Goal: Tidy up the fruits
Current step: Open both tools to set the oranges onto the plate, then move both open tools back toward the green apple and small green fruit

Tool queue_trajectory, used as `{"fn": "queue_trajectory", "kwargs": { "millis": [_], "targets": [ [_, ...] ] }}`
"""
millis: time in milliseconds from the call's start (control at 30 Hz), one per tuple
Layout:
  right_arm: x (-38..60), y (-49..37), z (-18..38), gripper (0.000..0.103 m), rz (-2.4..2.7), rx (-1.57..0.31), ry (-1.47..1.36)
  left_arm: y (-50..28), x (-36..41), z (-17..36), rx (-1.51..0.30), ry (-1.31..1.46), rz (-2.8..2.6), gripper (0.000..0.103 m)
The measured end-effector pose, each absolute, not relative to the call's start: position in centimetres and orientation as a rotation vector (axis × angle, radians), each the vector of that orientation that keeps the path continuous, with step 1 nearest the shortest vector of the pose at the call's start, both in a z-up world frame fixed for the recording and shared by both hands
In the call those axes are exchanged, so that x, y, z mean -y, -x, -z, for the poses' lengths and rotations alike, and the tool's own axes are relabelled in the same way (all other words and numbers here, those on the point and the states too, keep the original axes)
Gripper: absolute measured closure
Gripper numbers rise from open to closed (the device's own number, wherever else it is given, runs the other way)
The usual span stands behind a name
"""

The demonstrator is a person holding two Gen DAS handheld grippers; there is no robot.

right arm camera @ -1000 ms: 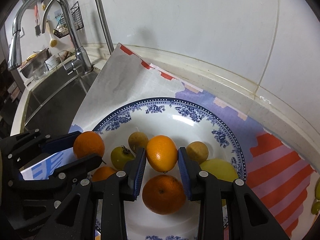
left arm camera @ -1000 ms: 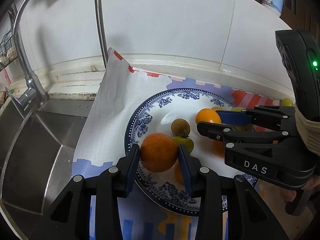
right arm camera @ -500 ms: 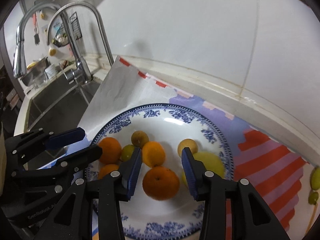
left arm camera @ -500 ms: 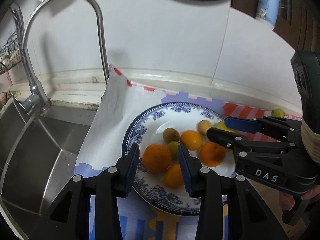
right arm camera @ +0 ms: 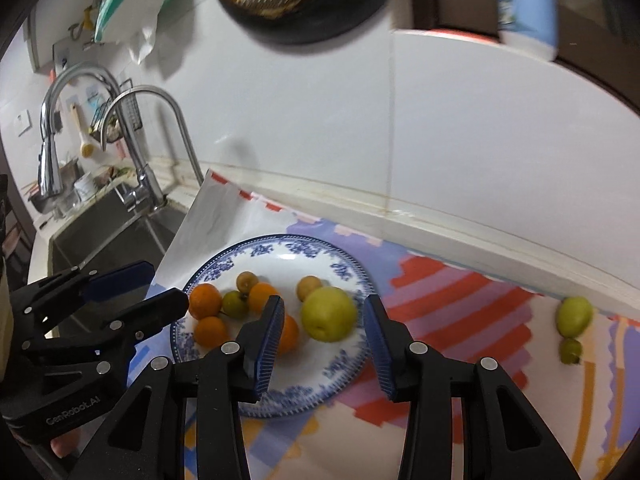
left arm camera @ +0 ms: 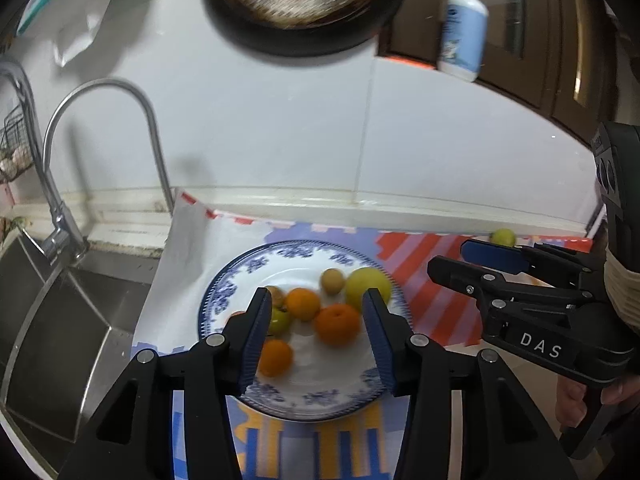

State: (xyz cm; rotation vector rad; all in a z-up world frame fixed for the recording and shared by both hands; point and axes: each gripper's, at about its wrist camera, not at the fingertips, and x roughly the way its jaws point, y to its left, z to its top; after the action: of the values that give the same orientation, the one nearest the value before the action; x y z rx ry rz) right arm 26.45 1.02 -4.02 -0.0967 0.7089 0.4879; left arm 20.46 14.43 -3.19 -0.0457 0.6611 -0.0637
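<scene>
While both hang empty above the plate of fruits, the left gripper and right gripper gape wide, their bodies lettered "GenRobot.AI" and "DAS"

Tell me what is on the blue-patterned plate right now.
The plate holds four oranges, including one at its left edge, a big yellow-green fruit, a small green fruit and two small brownish ones. The right gripper covers part of one orange.
</scene>
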Motion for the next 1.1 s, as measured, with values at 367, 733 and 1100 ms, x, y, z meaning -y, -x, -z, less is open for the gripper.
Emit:
{"fn": "queue_trajectory", "kwargs": {
  "millis": [367, 733, 1100],
  "targets": [
    [4.6, -22.6, 1.0, 0.061, -0.368, -0.626, 0.046, -17.9, -10.2, 0.6, -0.602, 0.014, 0.129, 0.050],
    [9.6, -19.7, 0.8, 0.061, -0.265, -0.618, 0.019, -17.0, -5.9, -0.1, -0.567, -0.011, 0.166, 0.046],
    [15.5, -19.5, 1.3, 0.061, -0.170, -0.622, 0.006, -18.9, -0.1, 0.0, -0.556, -0.042, 0.233, 0.040]
  ]
}}
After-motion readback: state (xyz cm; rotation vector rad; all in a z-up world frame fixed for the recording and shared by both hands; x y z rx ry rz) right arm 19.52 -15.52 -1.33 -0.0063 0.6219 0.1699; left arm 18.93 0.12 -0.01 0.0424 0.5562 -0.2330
